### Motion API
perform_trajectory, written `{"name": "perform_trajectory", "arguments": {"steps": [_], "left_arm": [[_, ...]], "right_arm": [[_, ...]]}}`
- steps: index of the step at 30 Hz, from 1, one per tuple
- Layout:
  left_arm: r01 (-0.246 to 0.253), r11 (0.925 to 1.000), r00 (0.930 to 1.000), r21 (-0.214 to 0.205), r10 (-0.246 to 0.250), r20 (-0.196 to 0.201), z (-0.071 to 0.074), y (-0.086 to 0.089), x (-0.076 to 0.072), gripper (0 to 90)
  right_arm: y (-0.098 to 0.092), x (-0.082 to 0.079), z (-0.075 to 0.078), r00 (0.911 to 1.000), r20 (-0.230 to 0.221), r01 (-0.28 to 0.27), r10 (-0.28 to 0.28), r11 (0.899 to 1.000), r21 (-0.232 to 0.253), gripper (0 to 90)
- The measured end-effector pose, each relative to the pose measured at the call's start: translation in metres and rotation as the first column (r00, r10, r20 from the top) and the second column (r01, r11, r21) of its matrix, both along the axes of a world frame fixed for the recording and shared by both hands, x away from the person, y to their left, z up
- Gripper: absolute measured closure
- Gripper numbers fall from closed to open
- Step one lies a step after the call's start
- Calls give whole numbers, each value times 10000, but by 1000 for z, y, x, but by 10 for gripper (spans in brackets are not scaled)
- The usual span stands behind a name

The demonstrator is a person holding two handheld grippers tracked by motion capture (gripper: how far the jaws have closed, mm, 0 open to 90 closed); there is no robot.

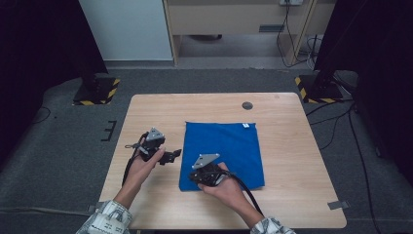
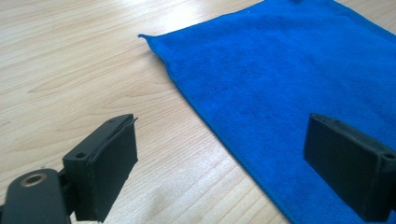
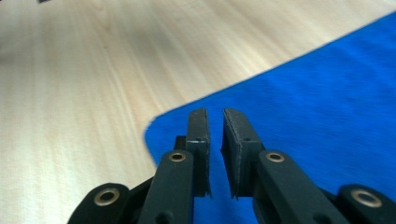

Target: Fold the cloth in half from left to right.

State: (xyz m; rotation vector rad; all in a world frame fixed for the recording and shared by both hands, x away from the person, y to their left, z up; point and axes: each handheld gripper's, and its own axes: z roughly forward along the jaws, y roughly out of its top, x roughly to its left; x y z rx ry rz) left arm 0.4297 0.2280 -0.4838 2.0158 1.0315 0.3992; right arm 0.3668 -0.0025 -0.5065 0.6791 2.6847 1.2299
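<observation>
A blue cloth (image 1: 226, 146) lies flat on the wooden table (image 1: 287, 146), with a small white tag (image 1: 246, 125) at its far right corner. My left gripper (image 1: 175, 155) hovers just off the cloth's left edge. In the left gripper view the left gripper (image 2: 224, 140) is wide open, one pad over bare wood and the other over the cloth (image 2: 289, 70). My right gripper (image 1: 194, 178) sits low over the cloth's near left corner. In the right gripper view the right gripper (image 3: 215, 126) shows its pads a slim gap apart, nothing between them, with the cloth (image 3: 327, 93) beneath.
A dark round cable hole (image 1: 247, 105) sits in the tabletop beyond the cloth. Bare wood surrounds the cloth on all sides. Black stands with yellow-striped bases (image 1: 97, 90) rest on the floor past the table's far corners.
</observation>
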Motion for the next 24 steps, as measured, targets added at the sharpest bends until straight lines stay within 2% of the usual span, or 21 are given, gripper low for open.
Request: {"name": "perform_trajectory", "arguments": {"steps": [6,12,18,22,24], "left_arm": [[-97,10000,10000,13,97,-6,0,4,1,94],[-159,9999,9999,-46,159,5,0,6,0,94],[-163,9998,9999,-112,163,-21,0,5,2,95],[-172,9997,9999,-149,172,-5,2,4,4,96],[-172,9997,9998,-154,172,-24,3,4,6,96]], "right_arm": [[19,-6,-6,9997,-231,-122,123,9999,43,649],[34,-13,-14,9996,-290,-74,67,9997,-249,526],[39,-15,-20,10000,-89,-12,6,9981,-618,535],[40,-17,-20,9994,336,123,-94,9962,-863,618],[40,-17,-19,9989,444,222,-180,9952,-950,709]]}}
